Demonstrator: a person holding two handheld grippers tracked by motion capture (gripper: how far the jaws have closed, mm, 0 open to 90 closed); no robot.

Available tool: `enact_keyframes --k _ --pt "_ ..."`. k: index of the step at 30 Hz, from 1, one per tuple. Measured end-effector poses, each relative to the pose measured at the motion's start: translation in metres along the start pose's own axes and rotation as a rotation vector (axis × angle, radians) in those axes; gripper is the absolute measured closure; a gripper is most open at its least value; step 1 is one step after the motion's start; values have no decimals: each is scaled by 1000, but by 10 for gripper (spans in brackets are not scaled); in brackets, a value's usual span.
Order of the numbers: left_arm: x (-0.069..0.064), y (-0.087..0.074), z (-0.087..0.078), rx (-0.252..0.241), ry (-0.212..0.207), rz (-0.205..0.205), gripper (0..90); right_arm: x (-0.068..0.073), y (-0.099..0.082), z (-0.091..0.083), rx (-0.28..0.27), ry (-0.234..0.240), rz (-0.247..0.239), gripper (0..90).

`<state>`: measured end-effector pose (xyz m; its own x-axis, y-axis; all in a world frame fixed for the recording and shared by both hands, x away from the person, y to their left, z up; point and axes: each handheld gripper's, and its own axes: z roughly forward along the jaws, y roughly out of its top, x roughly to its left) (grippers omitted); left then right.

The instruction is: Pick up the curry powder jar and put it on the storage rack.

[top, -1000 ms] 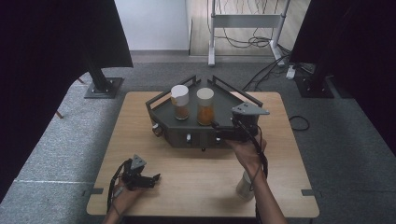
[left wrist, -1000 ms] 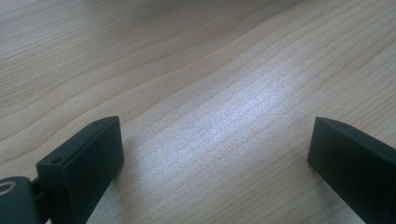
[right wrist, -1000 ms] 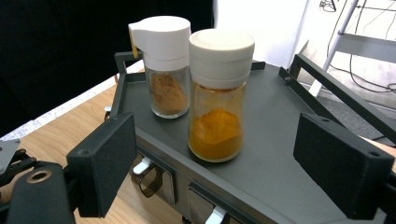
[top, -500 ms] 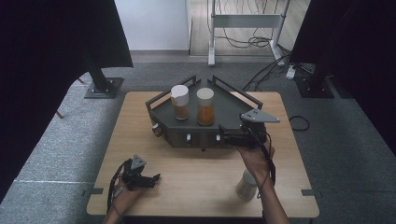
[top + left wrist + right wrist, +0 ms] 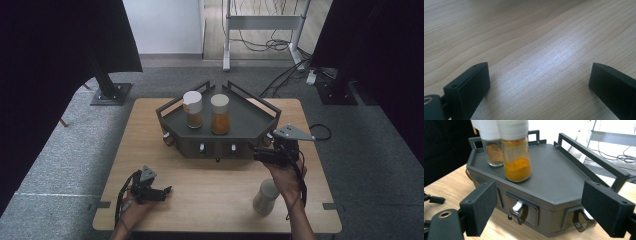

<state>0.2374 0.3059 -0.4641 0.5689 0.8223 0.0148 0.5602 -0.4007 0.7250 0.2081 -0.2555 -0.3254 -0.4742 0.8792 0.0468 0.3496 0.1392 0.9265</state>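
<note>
Facing the right gripper (image 5: pixel 541 207), the dark rack (image 5: pixel 564 177) with its flat top and railed edges fills the space just ahead of the released fingers (image 5: pixel 480 207), which stand spread wide with nothing between them. Two small drawer fronts with curved pulls sit in the rack's front wall, one pull (image 5: pixel 520 211) straight ahead between the fingers and another (image 5: pixel 579 221) nearer the right-hand one. On the rack's top, beyond the left-hand finger, stand two white-capped jars touching side by side: the orange-powder jar (image 5: pixel 516 157) closer, the brown-powder jar (image 5: pixel 492 150) behind it.

From the high view, the right gripper (image 5: pixel 260 156) hangs just beside the rack's (image 5: pixel 250 122) front right corner, the fingers pointing along its front wall. A third, pale jar (image 5: pixel 265 196) stands on the wooden surface (image 5: pixel 210 185) behind that gripper, close to the person's right forearm.

Well apart, the left gripper (image 5: pixel 162 192) lies low near the front left of the surface, its fingers (image 5: pixel 471 85) also released and wide, with bare wood grain between them.
</note>
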Motion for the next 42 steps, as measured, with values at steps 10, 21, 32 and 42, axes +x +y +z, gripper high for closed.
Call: enact_keyframes --k 10,21,32,42 --pt "0 0 0 0 0 0 34 -10 -17 -5 20 -34 23 131" --pt "0 0 0 0 -1 2 34 -23 -37 -11 41 -70 63 131" --pt "0 0 0 -2 0 1 34 -33 -55 -11 73 -116 94 136" --pt "0 -1 0 -3 1 2 34 -40 -75 -9 116 -143 122 136"
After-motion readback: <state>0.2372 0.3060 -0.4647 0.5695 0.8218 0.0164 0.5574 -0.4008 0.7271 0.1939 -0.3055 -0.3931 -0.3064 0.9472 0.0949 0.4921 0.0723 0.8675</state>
